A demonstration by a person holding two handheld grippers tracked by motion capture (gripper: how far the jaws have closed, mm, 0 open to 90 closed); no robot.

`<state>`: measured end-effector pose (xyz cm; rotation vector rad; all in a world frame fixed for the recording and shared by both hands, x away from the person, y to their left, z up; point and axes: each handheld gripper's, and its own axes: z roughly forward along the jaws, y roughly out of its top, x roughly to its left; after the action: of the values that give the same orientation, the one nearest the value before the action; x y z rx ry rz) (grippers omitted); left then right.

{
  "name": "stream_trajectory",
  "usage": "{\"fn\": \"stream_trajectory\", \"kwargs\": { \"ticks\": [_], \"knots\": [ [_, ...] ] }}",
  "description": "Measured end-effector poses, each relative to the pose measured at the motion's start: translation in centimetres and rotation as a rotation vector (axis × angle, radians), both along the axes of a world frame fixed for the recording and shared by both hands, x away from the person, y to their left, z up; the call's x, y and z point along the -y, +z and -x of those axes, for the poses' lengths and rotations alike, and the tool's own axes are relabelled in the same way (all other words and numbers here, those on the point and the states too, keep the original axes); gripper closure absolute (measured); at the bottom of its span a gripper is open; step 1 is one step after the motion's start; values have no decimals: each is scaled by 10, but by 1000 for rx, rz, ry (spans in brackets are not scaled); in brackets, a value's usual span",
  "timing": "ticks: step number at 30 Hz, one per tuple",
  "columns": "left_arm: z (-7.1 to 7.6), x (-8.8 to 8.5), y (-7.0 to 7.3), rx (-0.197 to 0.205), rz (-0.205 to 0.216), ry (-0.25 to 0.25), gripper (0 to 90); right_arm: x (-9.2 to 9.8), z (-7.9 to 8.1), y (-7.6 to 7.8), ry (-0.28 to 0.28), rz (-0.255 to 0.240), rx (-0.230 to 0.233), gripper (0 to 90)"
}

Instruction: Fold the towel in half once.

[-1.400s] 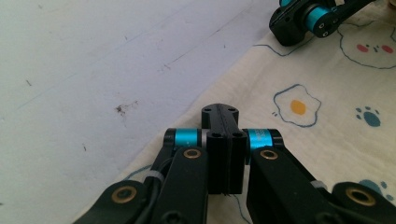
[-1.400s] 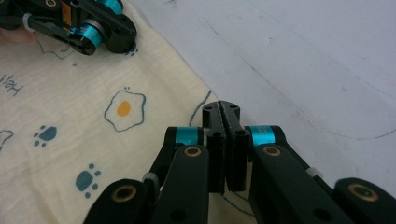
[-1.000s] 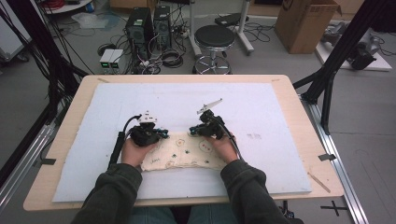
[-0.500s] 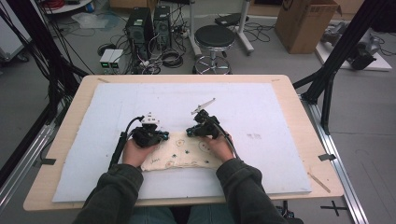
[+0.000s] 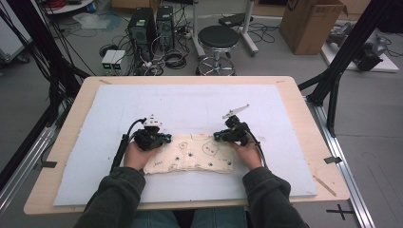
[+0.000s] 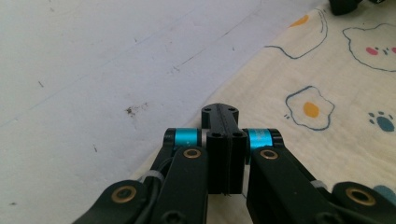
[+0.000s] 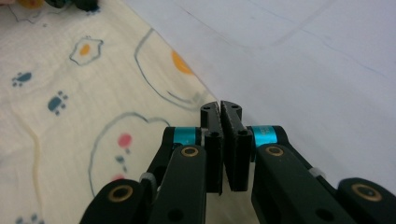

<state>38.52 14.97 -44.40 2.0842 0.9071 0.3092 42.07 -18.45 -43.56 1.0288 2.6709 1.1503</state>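
A cream cloth (image 5: 190,154) printed with eggs, bears and paws lies flat on the white sheet (image 5: 190,102), near the front of the table. My left gripper (image 5: 166,138) is shut, its tips resting at the cloth's far left corner. In the left gripper view its jaws (image 6: 219,112) meet right at the edge of the cloth (image 6: 327,88). My right gripper (image 5: 217,136) is shut too, low on the far right corner. In the right gripper view its pads (image 7: 220,109) nearly touch over the rim of the cloth (image 7: 70,93). I see no fabric between either pair.
The white sheet covers most of the wooden table (image 5: 304,123). Beyond the table's far edge stand a black stool (image 5: 218,38), computer towers (image 5: 152,23) with cables, and a cardboard box (image 5: 311,23). Black frame legs (image 5: 337,80) stand at the right.
My right gripper slid left, then back right along the cloth's far edge toward its right corner. The left gripper and hand stayed where they were.
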Motion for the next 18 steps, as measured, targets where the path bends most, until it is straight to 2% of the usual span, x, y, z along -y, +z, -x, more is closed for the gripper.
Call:
{"fn": "stream_trajectory", "kwargs": {
  "ticks": [5, 7, 16, 18],
  "knots": [
    [0, -1, 0, 1, 1, -5, 897, 28, 3, -1, -46, -6, -4, 872],
    [0, -1, 0, 0, 1, -5, 897, 35, 4, -2, -49, -9, -2, 872],
    [1, -2, 3, 17, -13, -12, 896, 46, 9, -3, -62, -24, 9, 868],
    [4, -7, 7, 34, 8, -7, 896, 45, 9, -3, -60, -24, 9, 868]
  ]
}}
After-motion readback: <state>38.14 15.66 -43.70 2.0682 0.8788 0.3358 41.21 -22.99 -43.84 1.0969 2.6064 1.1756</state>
